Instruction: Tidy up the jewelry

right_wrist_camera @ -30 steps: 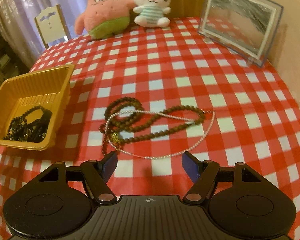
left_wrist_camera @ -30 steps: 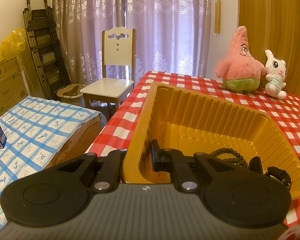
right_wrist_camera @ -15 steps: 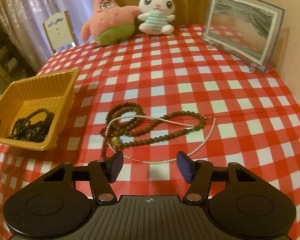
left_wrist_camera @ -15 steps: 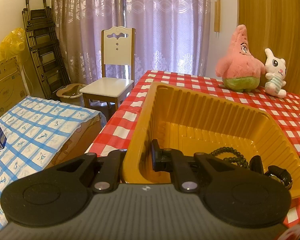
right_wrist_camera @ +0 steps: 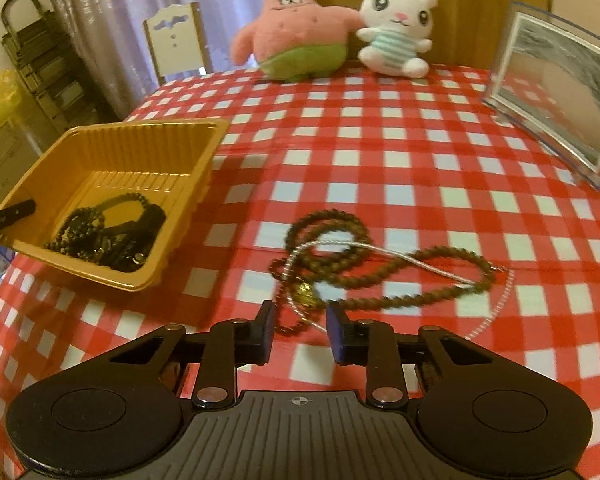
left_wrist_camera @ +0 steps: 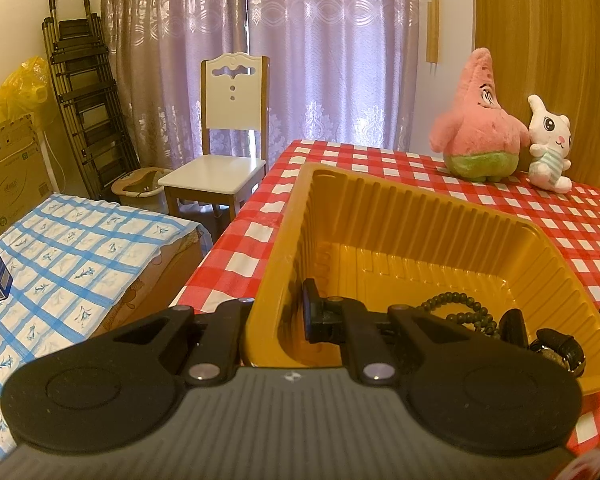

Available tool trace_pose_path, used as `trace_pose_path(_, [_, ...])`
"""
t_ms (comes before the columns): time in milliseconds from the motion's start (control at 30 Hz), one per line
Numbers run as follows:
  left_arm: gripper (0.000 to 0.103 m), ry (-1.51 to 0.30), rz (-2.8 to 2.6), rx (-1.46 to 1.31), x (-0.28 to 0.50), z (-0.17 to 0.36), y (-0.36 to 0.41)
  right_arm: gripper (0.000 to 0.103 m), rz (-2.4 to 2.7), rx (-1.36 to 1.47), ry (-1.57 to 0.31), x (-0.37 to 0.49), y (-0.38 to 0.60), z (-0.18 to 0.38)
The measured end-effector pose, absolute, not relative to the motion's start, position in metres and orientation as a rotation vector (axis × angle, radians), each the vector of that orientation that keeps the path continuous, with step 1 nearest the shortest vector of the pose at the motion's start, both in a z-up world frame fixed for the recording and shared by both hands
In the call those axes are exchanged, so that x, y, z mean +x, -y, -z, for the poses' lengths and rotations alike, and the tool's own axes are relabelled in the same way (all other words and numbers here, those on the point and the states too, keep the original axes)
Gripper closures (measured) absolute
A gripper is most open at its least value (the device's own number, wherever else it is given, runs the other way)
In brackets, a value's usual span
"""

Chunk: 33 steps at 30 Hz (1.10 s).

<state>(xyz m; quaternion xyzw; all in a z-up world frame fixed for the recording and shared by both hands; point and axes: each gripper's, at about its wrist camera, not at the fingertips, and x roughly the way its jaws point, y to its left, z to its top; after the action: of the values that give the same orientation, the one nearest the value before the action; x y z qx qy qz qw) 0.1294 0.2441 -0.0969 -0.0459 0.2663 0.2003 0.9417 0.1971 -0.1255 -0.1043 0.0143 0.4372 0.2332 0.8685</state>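
Observation:
A yellow plastic tray point(left_wrist_camera: 420, 200) stands at the table's left edge with dark bead bracelets point(left_wrist_camera: 456, 308) inside. My left gripper point(left_wrist_camera: 276, 320) is shut on the tray's near wall, one finger outside and one inside. In the right wrist view the tray point(right_wrist_camera: 100, 132) holds the dark jewelry point(right_wrist_camera: 108, 236). To its right, a brown bead necklace point(right_wrist_camera: 380, 276), a silver chain point(right_wrist_camera: 380, 250) and a gold pendant point(right_wrist_camera: 305, 292) lie tangled on the checked cloth. My right gripper point(right_wrist_camera: 300, 320) is low over the tangle's near end. Its jaws are closing, with the strands between them and gaps still showing.
A pink star plush point(right_wrist_camera: 296, 32) and a white bunny plush point(right_wrist_camera: 396, 28) sit at the table's far edge. A clear picture frame point(right_wrist_camera: 560, 100) stands at the right. Left of the table are a chair point(left_wrist_camera: 228, 140), a blue-checked cover point(left_wrist_camera: 68, 256) and a folded ladder point(left_wrist_camera: 84, 92).
The right gripper came forward and slightly down onto the near end of the necklace tangle, rolled a little, and its jaws narrowed. The left gripper and tray stayed still.

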Motion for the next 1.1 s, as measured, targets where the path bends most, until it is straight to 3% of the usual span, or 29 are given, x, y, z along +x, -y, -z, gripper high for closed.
trace_pose_path(567, [0.092,-0.547,-0.408,-0.093,0.132,0.097,-0.244,0.079,-0.463,0.004,-0.938,0.204,0.121,0.12])
trace_pose_path(833, [0.092,-0.548,-0.408,-0.095,0.132,0.098,-0.245,0.091,-0.444,0.026,-0.948,0.215,0.116,0.13])
trace_pose_path(1100, [0.092,-0.548,-0.407,-0.093,0.132,0.098,-0.245,0.095,-0.437,0.032,-0.939,0.215,0.117,0.133])
